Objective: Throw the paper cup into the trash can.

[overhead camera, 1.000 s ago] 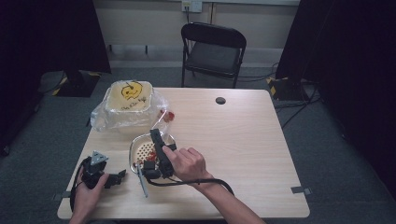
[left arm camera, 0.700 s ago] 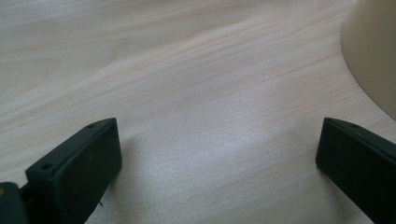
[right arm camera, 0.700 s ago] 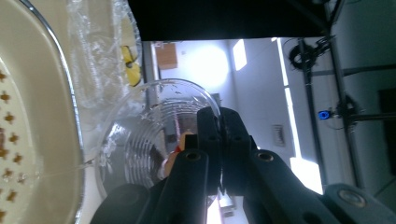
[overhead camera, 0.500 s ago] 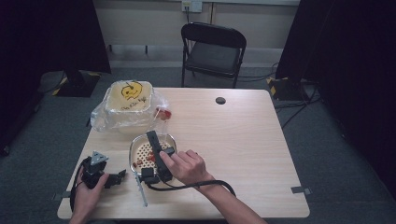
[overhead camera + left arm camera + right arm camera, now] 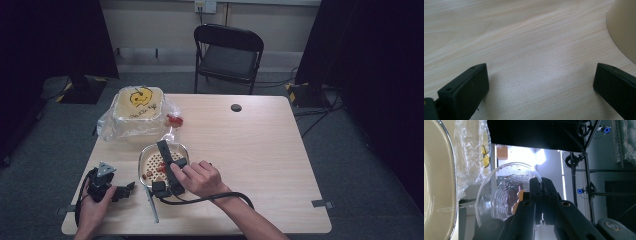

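A cream bowl (image 5: 150, 159) with a shiny rim holds red pieces at the table's front left. In the right gripper view my right gripper (image 5: 541, 182) is shut on the rim of a clear ribbed bowl (image 5: 499, 195), held tilted beside the cream bowl (image 5: 436, 182); orange bits show through it. From above, the right gripper (image 5: 162, 146) lies over the cream bowl, jaws pointing away from me. My left gripper (image 5: 129, 189) rests on the table left of the bowl. Its jaws stand wide open (image 5: 540, 82) over bare wood, with a cream curved edge (image 5: 624, 25) at the right.
A cream box with a yellow smiley lid (image 5: 137, 102) sits in a clear plastic bag (image 5: 107, 127) at the back left, red items (image 5: 174, 120) beside it. A thin grey utensil (image 5: 151, 205) lies near the front edge. A black chair (image 5: 227, 55) stands beyond the table.
My right gripper has swung slightly left and nearer over the cream bowl. The left gripper has stayed where it was.
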A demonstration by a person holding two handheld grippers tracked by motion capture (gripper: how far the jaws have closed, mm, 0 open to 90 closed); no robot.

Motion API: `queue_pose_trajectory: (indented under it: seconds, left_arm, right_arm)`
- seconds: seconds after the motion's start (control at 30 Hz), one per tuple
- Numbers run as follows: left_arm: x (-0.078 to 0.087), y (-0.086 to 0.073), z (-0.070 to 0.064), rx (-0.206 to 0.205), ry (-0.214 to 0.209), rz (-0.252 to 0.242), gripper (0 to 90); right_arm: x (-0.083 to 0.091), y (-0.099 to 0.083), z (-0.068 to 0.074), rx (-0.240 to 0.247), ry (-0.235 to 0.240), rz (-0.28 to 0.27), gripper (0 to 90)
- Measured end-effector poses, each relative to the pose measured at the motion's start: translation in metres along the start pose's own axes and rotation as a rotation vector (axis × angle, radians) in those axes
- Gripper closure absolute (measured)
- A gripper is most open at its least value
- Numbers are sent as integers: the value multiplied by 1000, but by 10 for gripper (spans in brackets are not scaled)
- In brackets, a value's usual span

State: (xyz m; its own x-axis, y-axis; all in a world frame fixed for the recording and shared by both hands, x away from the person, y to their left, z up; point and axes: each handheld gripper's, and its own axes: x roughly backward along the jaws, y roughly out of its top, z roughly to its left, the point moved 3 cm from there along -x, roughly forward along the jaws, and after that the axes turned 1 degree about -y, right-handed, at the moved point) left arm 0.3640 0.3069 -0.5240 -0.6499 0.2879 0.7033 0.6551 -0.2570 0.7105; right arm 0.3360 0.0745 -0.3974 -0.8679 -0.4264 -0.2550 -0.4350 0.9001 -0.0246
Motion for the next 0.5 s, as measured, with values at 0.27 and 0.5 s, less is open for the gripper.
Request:
queue_pose_trajectory:
  seconds: [0.27, 0.5]
  left_arm:
    - [0, 0, 0, 0, 2, -4, 0]
    - [0, 0, 0, 0, 2, -4, 0]
  right_arm:
    - [-17, -19, -14, -350, 226, 81, 891]
    - [-35, -42, -31, -694, 379, 140, 889]
